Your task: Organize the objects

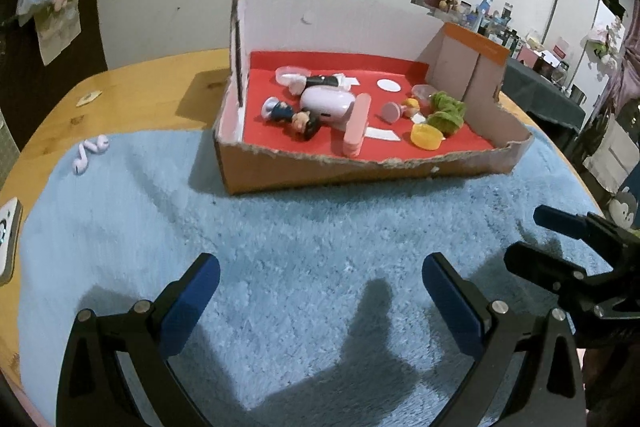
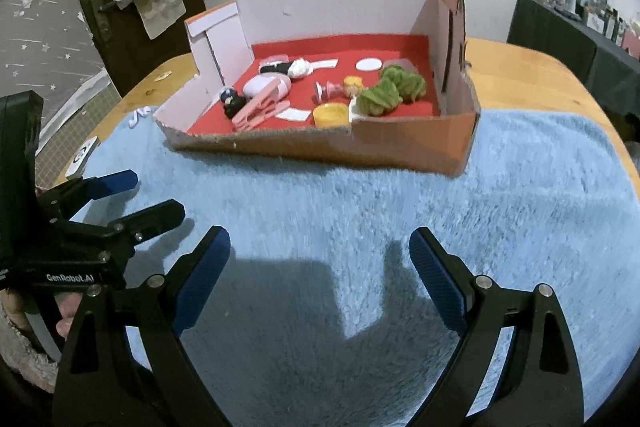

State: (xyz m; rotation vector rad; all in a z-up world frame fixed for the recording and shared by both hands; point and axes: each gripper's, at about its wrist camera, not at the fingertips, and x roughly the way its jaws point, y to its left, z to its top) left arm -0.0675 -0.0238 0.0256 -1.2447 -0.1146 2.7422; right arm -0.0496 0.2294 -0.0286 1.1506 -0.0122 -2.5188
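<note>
Hovering over the blue fluffy mat, my left gripper has its blue pads spread wide with nothing between them, and my right gripper stands just as wide and just as empty. Ahead of both sits the cardboard box with its torn front edge and red floor, resting partly on the mat and partly on the wooden table. From my left wrist I can see the pink oval case, the dark-haired figurine lying beside it, the pink clip standing on edge, the yellow cap and the green fuzzy bundle. Only this view clearly shows the white earbuds lying outside the box at the mat's far left edge, well apart from everything else. My right wrist shows the same box from the other side: there the clip lies nearer the torn front edge, and the green bundle reads as two clumps. Each view catches the other gripper at its edge.
</note>
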